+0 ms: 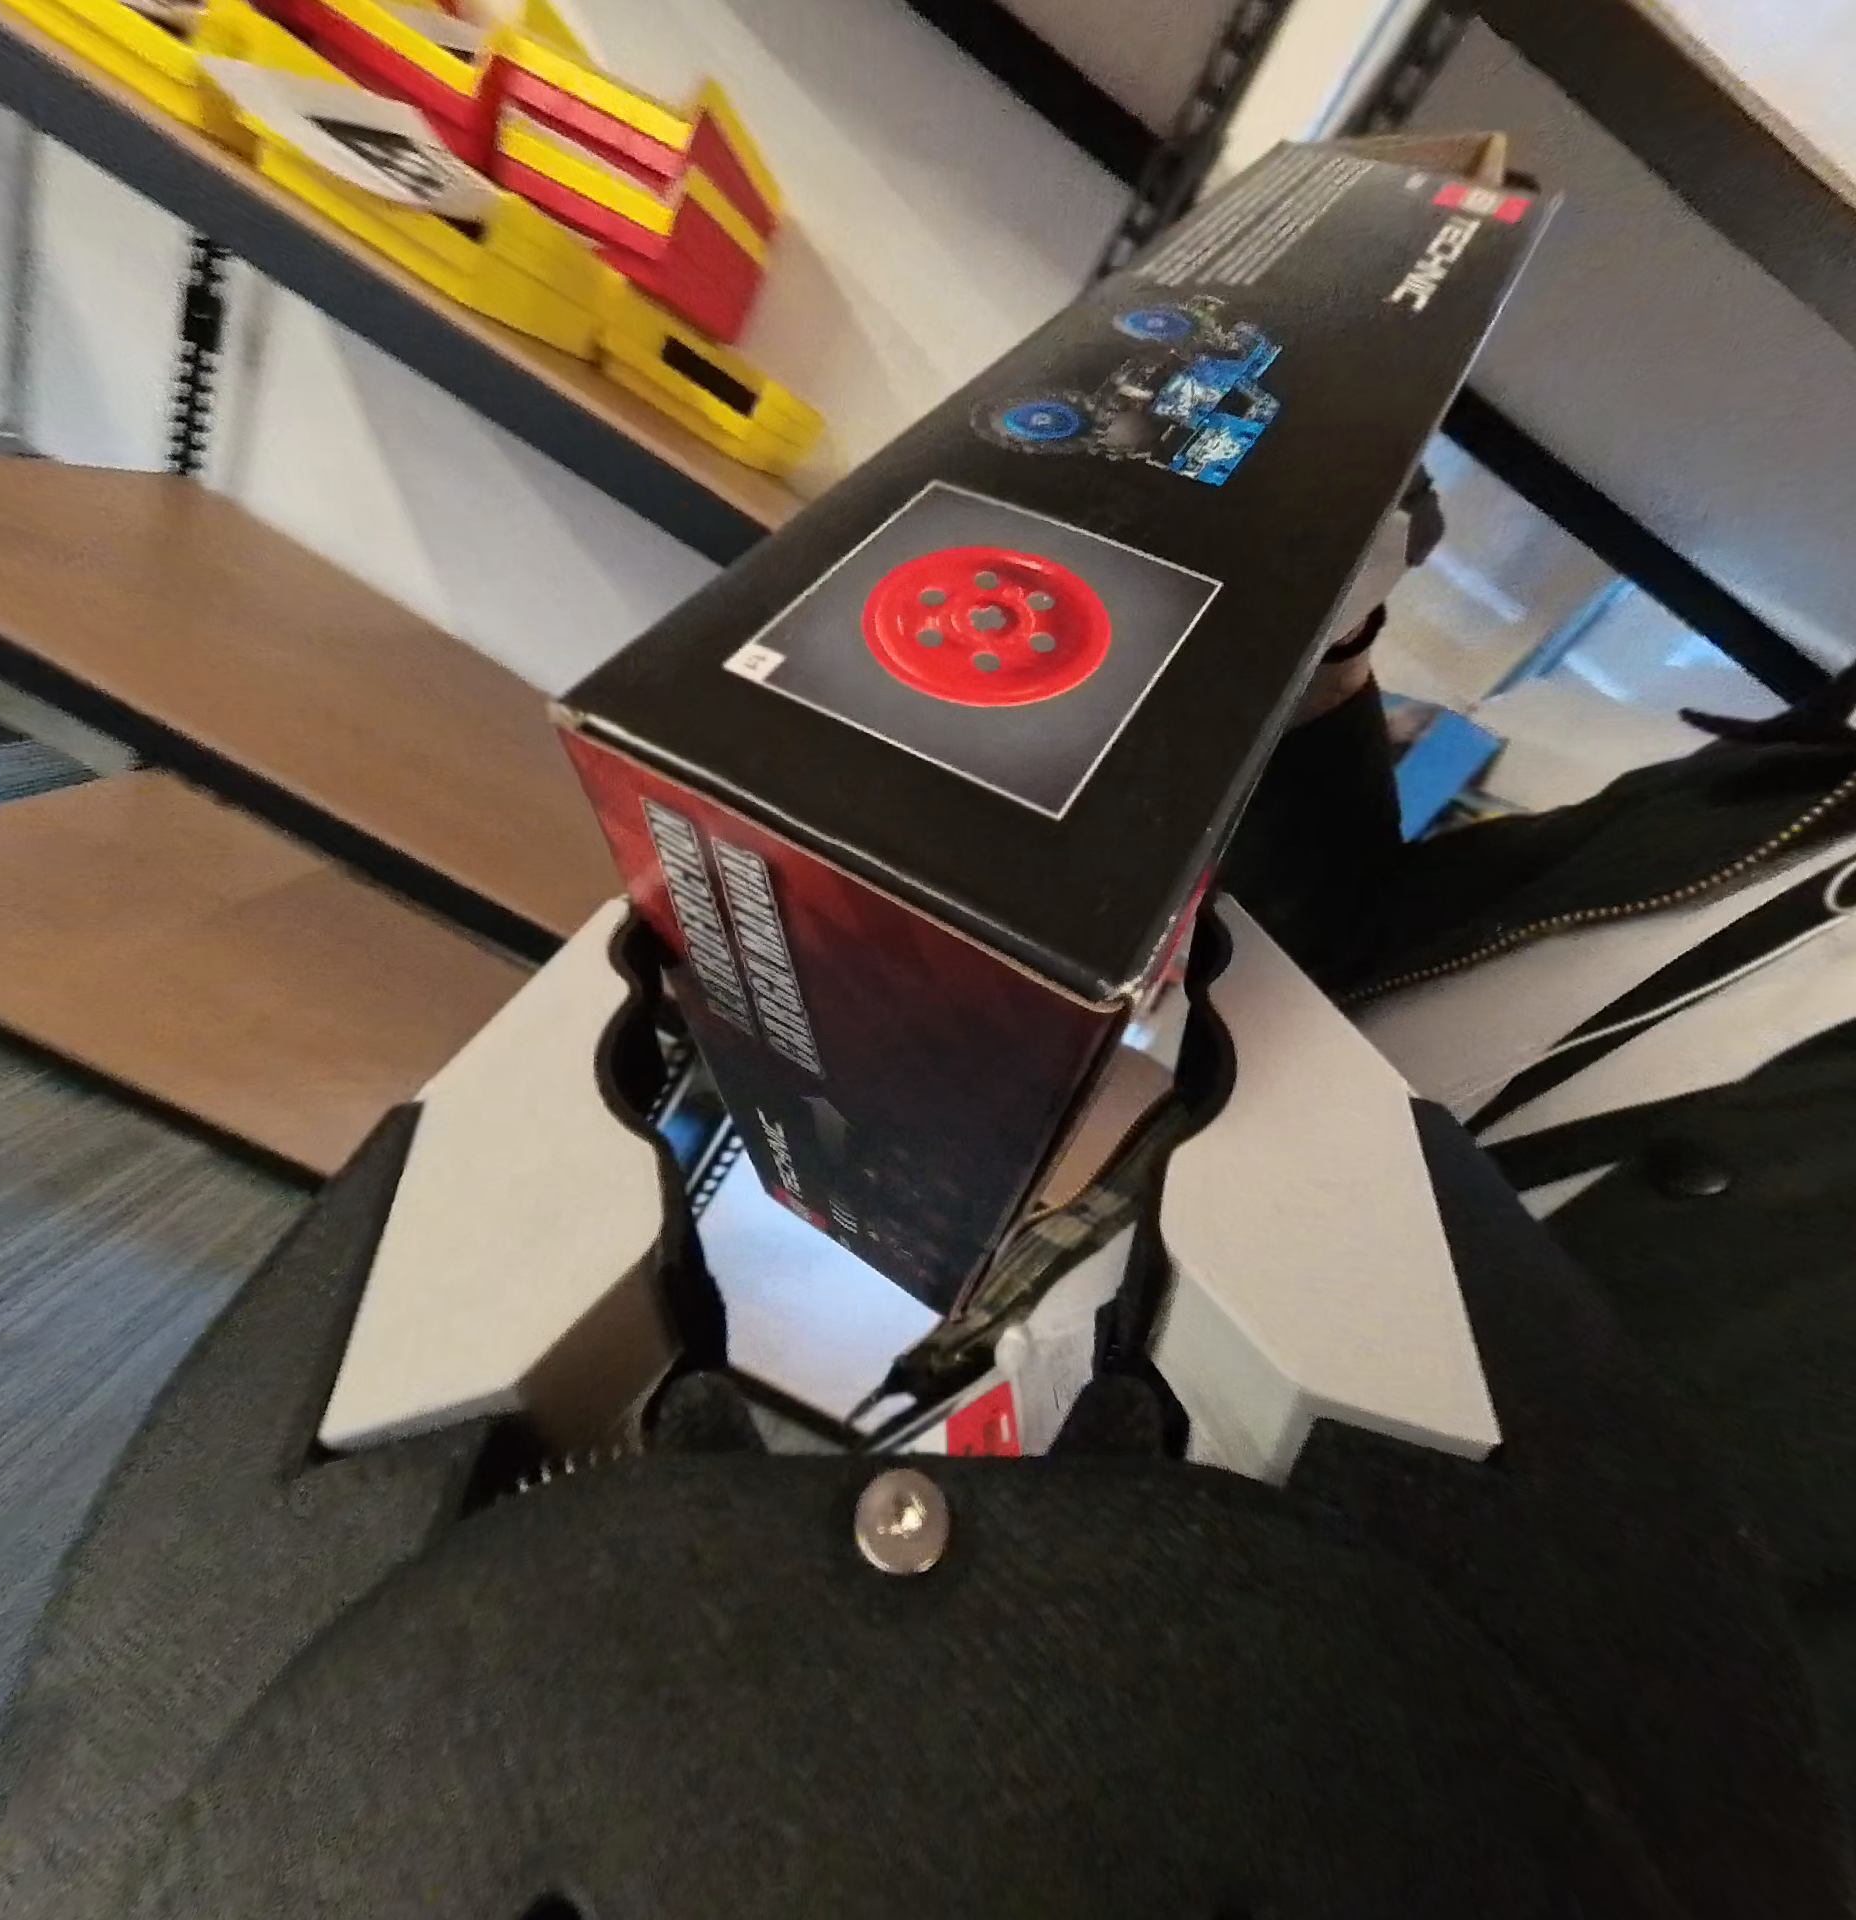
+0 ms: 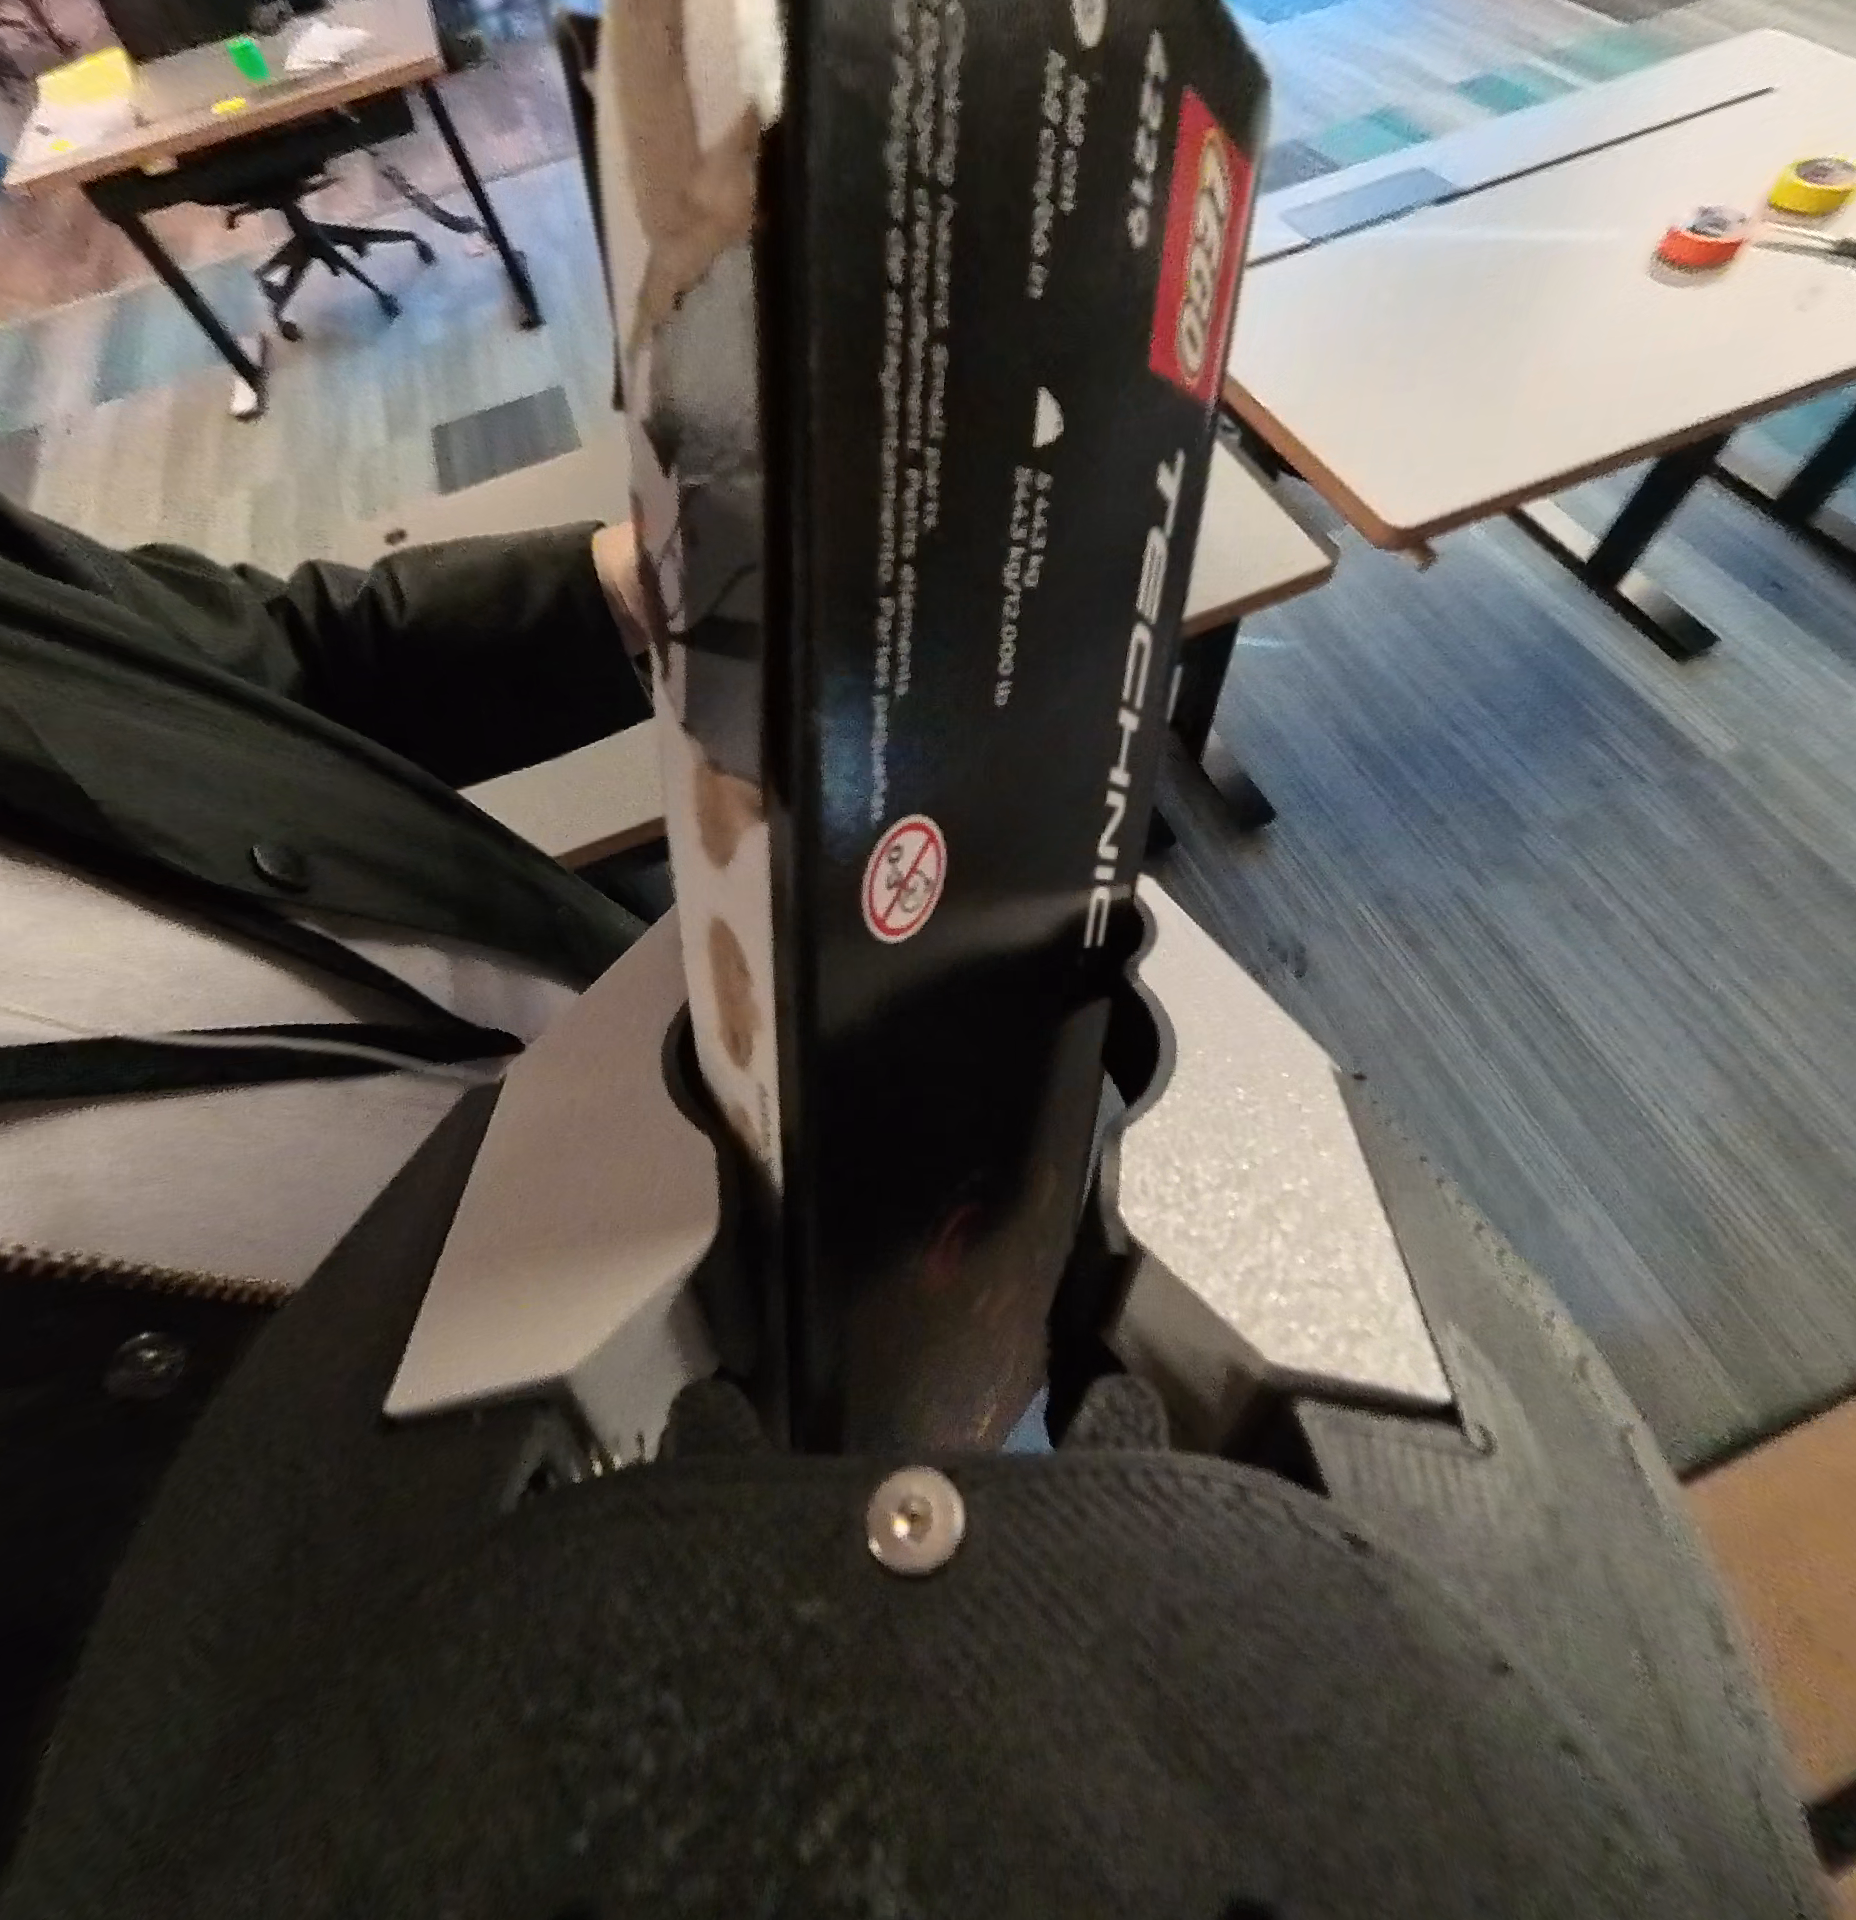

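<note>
The left gripper point(image 1: 919, 1039) has its jaws closed around one end of a long black toy box point(image 1: 1007, 582), white fingers point(image 1: 508, 1247) pressed to either side of the narrow end. The box runs away from the camera, tilted up toward the right, its top face showing a red wheel picture and a blue vehicle picture. It is off every surface, held in the air.

Over on the right gripper point(image 2: 903, 1091), the jaws are likewise clamped on the same box point(image 2: 965, 623), gripping the narrow black side panel that rises straight up through the frame. A dark sleeve point(image 2: 456, 644) reaches in behind the box from the left.

Beyond the left gripper, a shelf point(image 1: 436, 301) carries stacked yellow and red flat boxes point(image 1: 591, 177). Beyond the right one, a white desk point(image 2: 1475, 343) holds an orange tape roll point(image 2: 1703, 244) and a yellow tape roll point(image 2: 1817, 185), well apart from the box. An office chair point(image 2: 300, 229) sits under a farther desk point(image 2: 228, 94).
</note>
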